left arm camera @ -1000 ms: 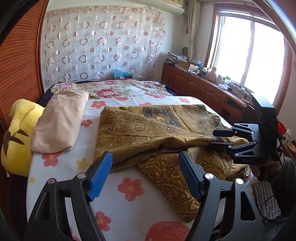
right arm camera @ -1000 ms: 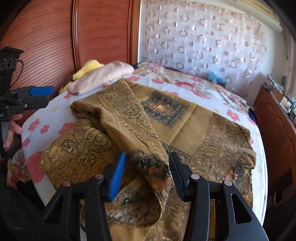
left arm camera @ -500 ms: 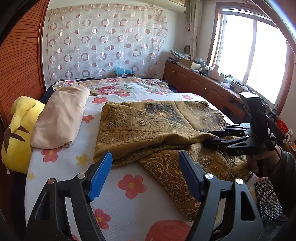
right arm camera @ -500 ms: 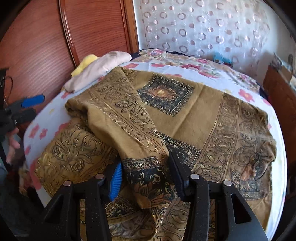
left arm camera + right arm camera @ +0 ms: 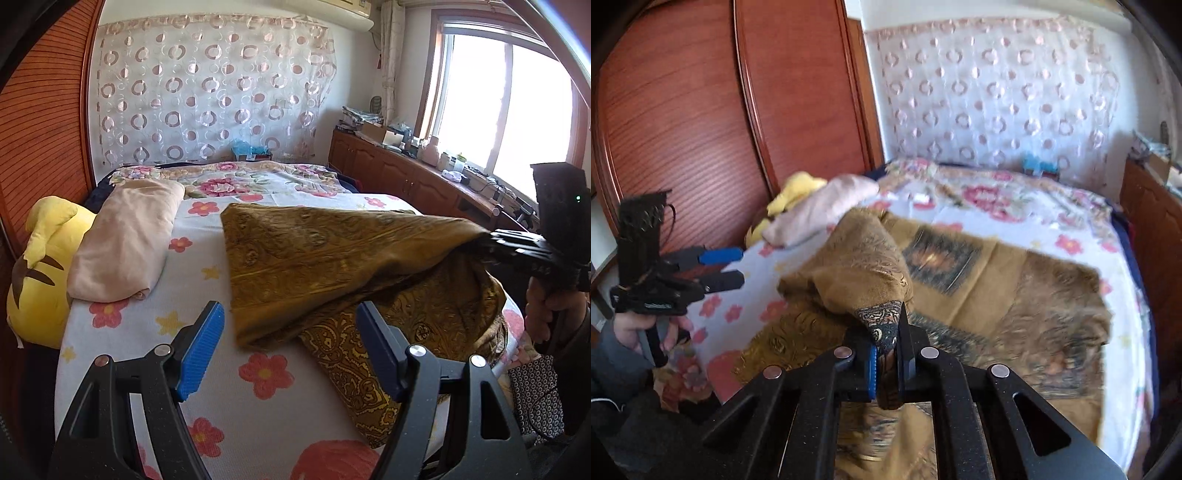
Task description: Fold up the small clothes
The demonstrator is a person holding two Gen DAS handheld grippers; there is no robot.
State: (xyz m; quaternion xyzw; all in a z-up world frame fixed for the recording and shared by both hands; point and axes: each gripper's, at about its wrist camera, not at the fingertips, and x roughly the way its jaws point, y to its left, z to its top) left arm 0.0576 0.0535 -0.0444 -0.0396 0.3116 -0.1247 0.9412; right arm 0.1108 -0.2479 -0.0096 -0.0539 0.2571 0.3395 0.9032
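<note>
1. Bed [image 5: 258,369] under a white sheet with red and yellow flowers, filling most of both views, wooden wardrobe doors [image 5: 701,110] along one side.
2. Mustard-gold patterned garment [image 5: 314,258] spread over the near half of the bed, partly flat, one dark-bordered edge [image 5: 882,325] pulled up off the sheet into a taut ridge toward the right-hand tool; a paisley corner draped over the near mattress edge.
3. Folded beige cloth [image 5: 125,240] lying on the sheet well apart from the garment, next to a yellow plush toy [image 5: 40,266] wedged against the wardrobe.
4. Right gripper [image 5: 888,354] clamped on the garment's dark-bordered edge, jaws having just been closing, fabric pinched between the blue pad and the black one, almost no gap left.
5. Left gripper [image 5: 290,343] gaping wide above the flowered sheet, nothing between its blue pads [image 5: 201,343], near hem of the garment just beyond the tips, not touching.
6. Hand [image 5: 646,332] wrapped round the left tool's handle, grey sleeve at the wrist.
</note>
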